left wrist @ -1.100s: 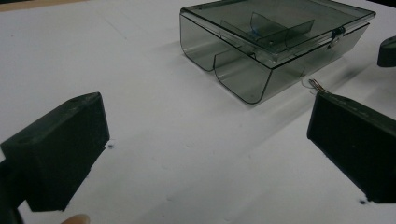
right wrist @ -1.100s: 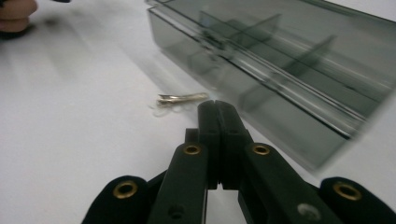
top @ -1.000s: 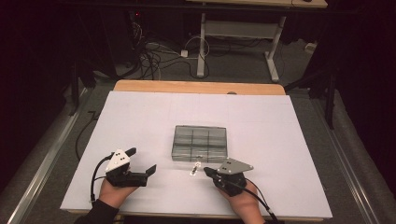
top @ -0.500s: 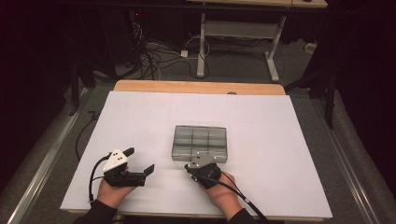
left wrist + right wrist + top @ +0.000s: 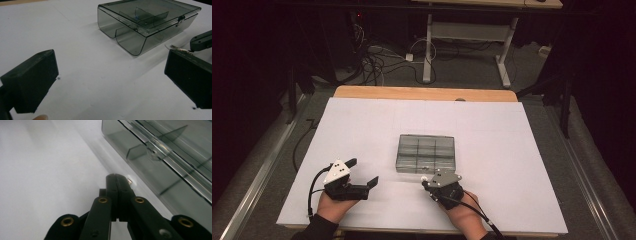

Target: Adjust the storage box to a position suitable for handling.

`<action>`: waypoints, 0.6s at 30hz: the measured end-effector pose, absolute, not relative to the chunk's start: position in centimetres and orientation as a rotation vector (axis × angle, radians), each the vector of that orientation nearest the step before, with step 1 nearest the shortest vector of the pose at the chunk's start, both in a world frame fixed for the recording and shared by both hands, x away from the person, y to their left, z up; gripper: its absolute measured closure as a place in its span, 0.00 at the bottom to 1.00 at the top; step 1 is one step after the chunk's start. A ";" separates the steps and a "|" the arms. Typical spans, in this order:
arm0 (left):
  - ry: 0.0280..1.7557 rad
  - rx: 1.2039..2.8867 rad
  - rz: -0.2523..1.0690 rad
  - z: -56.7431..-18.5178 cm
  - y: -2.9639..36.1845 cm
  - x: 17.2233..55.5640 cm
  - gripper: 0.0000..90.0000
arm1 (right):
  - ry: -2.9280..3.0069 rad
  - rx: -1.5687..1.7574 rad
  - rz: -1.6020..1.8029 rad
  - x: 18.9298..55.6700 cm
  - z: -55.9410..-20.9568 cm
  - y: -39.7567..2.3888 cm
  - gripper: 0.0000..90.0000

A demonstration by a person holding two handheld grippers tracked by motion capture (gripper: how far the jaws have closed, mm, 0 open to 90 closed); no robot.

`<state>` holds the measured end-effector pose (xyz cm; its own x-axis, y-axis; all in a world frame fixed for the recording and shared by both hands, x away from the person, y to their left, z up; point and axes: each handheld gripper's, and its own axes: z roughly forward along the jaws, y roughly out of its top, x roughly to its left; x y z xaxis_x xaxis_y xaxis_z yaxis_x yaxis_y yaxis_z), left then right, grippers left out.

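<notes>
Near the middle of the white table [image 5: 362,125], smoky plastic box [image 5: 426,153], lid down. Just beside its near edge, right gripper [image 5: 426,181], jaws pressed together, a small metal piece [image 5: 178,48] at the tips. Well left of box, left gripper [image 5: 362,172], jaws wide, nothing between

Room dark around brightly lit white table [image 5: 362,130]. Soft shadows beside smoky plastic box [image 5: 147,22] and under left gripper [image 5: 362,175]. Right gripper [image 5: 116,178] jaws near lens, blurred; box edge there streaked with glare, soft focus.
</notes>
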<state>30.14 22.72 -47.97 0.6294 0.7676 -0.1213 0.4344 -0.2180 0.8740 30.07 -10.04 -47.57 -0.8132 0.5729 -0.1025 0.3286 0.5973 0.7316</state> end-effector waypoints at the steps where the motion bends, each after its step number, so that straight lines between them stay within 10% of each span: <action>1: 0.960 1.854 0.419 -48.0 22.7 30.1 0.00 | 2.498 0.734 1.035 29.9 -47.6 -10.3 1.00; 18: 0.961 1.856 0.419 -48.0 22.7 30.1 0.00 | 2.515 0.713 1.066 30.2 -48.3 -8.8 1.00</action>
<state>30.10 22.71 -48.04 0.6295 0.7678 -0.1191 0.4347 -0.2210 0.8730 30.19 -8.76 -48.26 -0.8254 0.5567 -0.0932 0.3203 0.5979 0.7348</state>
